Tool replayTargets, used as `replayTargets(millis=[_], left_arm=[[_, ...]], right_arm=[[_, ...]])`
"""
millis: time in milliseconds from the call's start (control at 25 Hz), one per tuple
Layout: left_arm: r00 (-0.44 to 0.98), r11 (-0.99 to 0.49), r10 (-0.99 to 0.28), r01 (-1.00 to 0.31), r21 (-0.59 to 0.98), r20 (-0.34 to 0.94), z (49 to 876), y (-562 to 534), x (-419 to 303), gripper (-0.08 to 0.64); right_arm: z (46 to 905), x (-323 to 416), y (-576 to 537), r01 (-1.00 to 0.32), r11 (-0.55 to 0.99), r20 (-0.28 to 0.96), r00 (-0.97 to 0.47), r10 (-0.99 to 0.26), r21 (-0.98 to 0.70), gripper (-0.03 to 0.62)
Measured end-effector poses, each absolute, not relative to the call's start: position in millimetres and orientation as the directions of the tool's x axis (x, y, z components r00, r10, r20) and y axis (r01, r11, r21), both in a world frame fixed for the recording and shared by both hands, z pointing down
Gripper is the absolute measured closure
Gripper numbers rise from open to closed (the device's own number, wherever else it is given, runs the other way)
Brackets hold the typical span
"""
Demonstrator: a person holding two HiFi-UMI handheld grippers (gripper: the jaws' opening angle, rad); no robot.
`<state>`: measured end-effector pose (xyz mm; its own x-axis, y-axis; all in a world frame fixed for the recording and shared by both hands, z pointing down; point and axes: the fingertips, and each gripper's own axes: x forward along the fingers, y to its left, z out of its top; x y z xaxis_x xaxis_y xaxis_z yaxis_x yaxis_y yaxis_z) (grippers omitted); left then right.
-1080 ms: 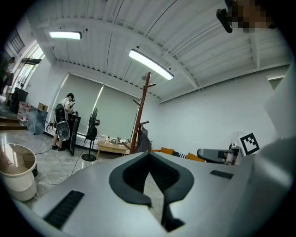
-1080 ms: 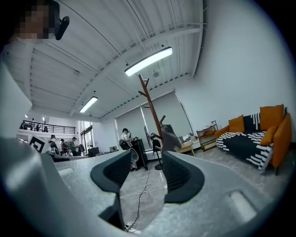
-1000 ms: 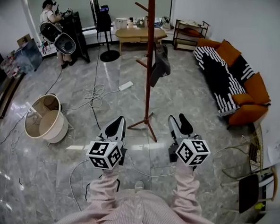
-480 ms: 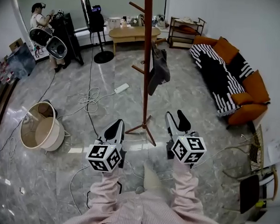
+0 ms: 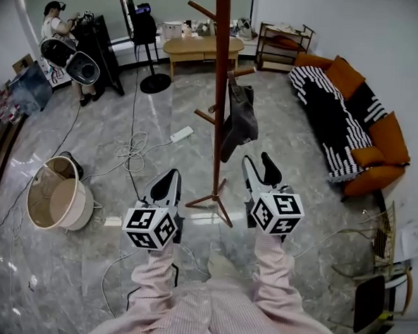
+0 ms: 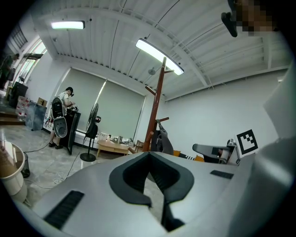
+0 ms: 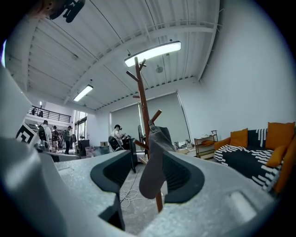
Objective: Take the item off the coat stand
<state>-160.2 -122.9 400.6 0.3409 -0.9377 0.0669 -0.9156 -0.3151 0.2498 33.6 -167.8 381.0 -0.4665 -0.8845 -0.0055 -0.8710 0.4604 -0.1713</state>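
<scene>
A tall brown coat stand (image 5: 219, 93) rises from the marble floor just ahead of me. A grey fabric item (image 5: 238, 122) hangs from one of its right-hand pegs. My right gripper (image 5: 258, 166) is open and empty, held just below and to the right of the item, not touching it. In the right gripper view the grey item (image 7: 155, 157) shows between the spread jaws, some way beyond them. My left gripper (image 5: 167, 185) is left of the stand's feet, its jaws together with nothing held. The left gripper view shows the stand (image 6: 155, 115) and the item (image 6: 162, 141) further off.
Two beige baskets (image 5: 55, 196) stand at the left. Cables (image 5: 136, 148) and a power strip (image 5: 183, 133) lie on the floor. An orange and striped sofa (image 5: 346, 115) lines the right wall. A wooden table (image 5: 202, 49), a fan (image 5: 149, 53) and a person (image 5: 55, 19) are at the back.
The stand and the hanging item have come closer in the head view. The item now sits just above the right gripper. Neither gripper's jaws have changed.
</scene>
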Motion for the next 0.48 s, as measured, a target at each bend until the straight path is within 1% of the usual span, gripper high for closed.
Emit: replayTargets(millis=[160,320,480], left_arm=[[0.334,-0.308,-0.94,-0.918,0.251,0.069,398.3,-162.7,-153.9,0.558],[0.32,-0.293,-0.945,-0.921,0.255,0.07,393.8,-196.7,-151.0,0.558],[0.311,-0.284,-0.947,-0.924,0.254,0.073,394.4,-225.9,-147.1,0.558]], right_arm=[[377.1,30.4,-209.4,-0.866,0.482,0.004,-0.487,-0.873,-0.134,0.396],[365.8,19.2,-245.9,-0.855,0.516,0.015,-0.517,-0.856,-0.06,0.357],[361.7,9.6,-275.7,-0.841,0.54,0.03,-0.54,-0.841,-0.005,0.348]])
